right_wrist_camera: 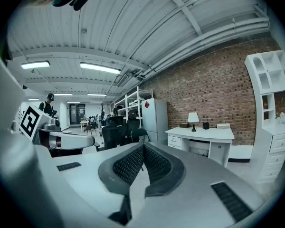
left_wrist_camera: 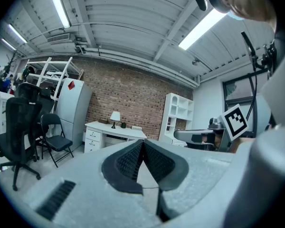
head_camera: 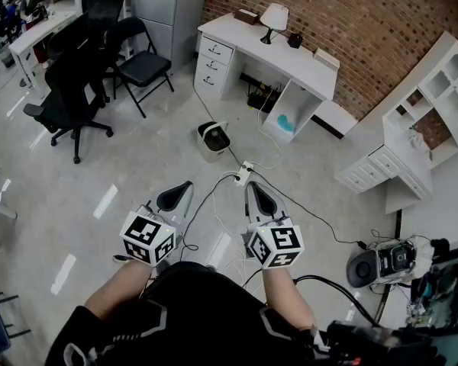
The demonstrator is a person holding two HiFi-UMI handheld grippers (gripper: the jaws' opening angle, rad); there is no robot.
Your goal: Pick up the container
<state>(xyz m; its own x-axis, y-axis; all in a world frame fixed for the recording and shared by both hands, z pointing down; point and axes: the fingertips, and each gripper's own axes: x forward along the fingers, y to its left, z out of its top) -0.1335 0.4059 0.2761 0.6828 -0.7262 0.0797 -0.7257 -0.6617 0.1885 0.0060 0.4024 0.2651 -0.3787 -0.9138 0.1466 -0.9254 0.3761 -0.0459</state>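
Observation:
A small white container (head_camera: 213, 140) with a dark inside stands on the floor ahead of me, in front of the white desk (head_camera: 267, 48). Neither gripper view shows it. My left gripper (head_camera: 185, 186) and right gripper (head_camera: 253, 184) are held side by side near my body, pointing about level toward the desk, well short of the container. In the left gripper view my left gripper (left_wrist_camera: 142, 142) has its ribbed black pads pressed together with nothing between them. My right gripper (right_wrist_camera: 143, 146) is likewise shut and empty.
A power strip (head_camera: 244, 173) with trailing cables lies on the floor between me and the container. A black office chair (head_camera: 75, 90) and a folding chair (head_camera: 141, 65) stand at the left. White shelving (head_camera: 424, 120) and equipment (head_camera: 385, 261) are at the right.

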